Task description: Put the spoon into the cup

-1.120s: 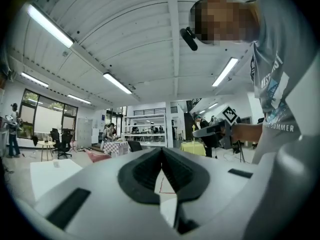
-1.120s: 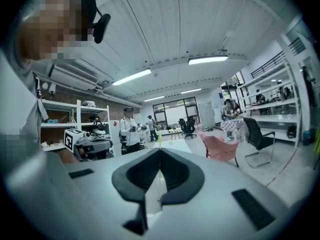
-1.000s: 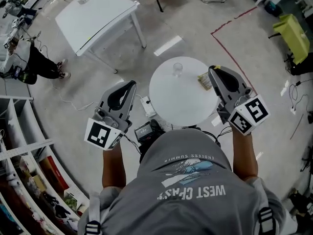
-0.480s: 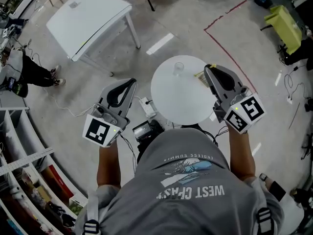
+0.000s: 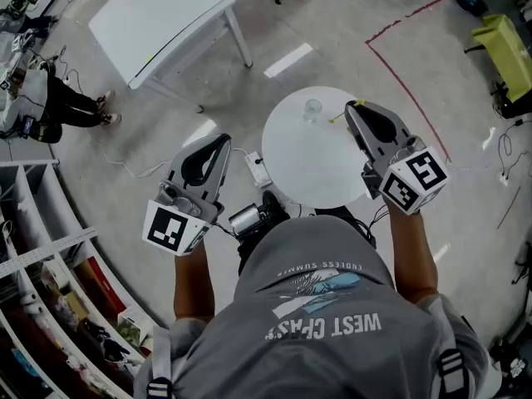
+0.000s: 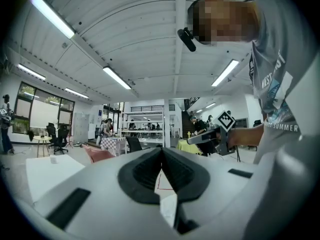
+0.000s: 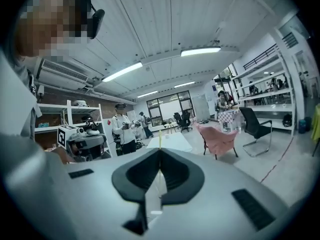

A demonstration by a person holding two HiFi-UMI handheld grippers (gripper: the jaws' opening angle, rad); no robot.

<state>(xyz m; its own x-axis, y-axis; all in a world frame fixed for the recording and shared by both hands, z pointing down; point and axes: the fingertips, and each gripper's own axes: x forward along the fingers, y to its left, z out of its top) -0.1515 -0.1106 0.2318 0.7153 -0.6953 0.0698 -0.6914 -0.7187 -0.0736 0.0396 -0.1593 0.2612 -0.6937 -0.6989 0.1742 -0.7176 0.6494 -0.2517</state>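
A grey concrete floor (image 5: 274, 65) with a red tape line (image 5: 399, 65) is carrying a rectangular white table (image 5: 158, 15) and, nearer the person, a smooth round white table (image 5: 307, 160). The person's grey T-shirt (image 5: 332, 306) is showing the print "ENDLESS SUMMER" and "WEST" in the head view; the left gripper view is catching only "SUMMER".

The left gripper (image 5: 221, 141), a grey plastic shell with dark ribbed pads and a black-and-white marker cube, is hanging off the round table's left edge. Its own view (image 6: 161, 151) is showing the jaws pressed together with nothing between them.

The right gripper (image 5: 353, 106) is reaching over the table's far right edge. Its own view (image 7: 159, 151) is showing the jaws pinched on a thin pale yellow spoon (image 7: 160, 140) sticking out past the tips; the bowl cannot be made out.

Only the head view is showing the small clear cup (image 5: 312, 109), standing upright near the table's far edge, and the spoon (image 5: 342, 115) pointing towards it, near but apart.
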